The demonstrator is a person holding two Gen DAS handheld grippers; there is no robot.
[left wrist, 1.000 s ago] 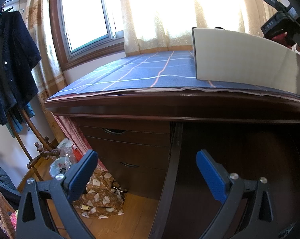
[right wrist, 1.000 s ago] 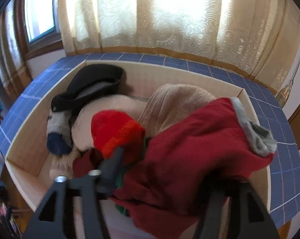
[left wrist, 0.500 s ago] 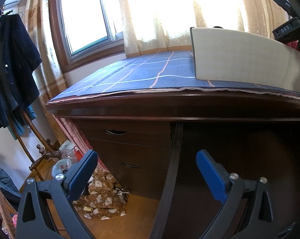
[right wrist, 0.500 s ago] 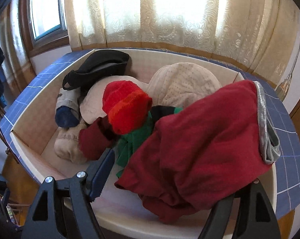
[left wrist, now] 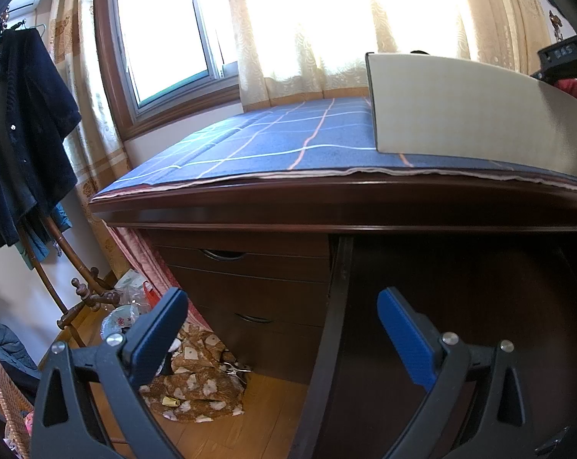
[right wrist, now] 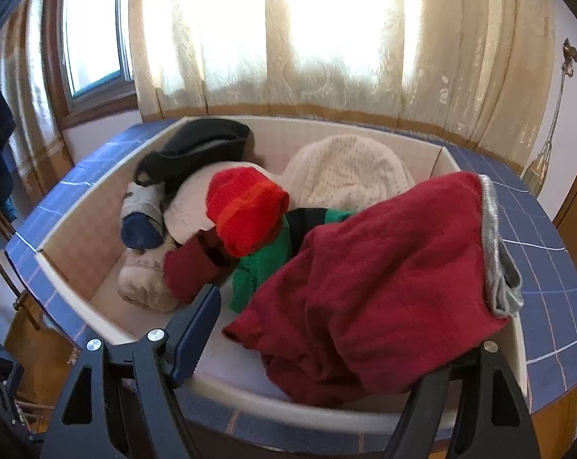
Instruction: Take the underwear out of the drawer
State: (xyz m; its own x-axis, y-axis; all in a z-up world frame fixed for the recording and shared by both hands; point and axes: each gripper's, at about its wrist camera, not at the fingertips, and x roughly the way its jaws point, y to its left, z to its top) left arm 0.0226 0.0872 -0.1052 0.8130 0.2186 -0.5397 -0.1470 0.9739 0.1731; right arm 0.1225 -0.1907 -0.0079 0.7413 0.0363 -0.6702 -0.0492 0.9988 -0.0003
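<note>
Dark red underwear [right wrist: 384,279], grey-banded; blue checked cloth [left wrist: 288,137]; apparently cream box [right wrist: 82,237].

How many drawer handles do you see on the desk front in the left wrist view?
2. The upper handle is just under the desk top; the lower handle sits straight below it. More may be hidden behind the left tool.

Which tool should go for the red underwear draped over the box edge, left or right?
Right. The right tool is open right above the red underwear, which drapes over one finger at the box rim. The left tool is open too, but low, facing the desk's drawers.
</note>
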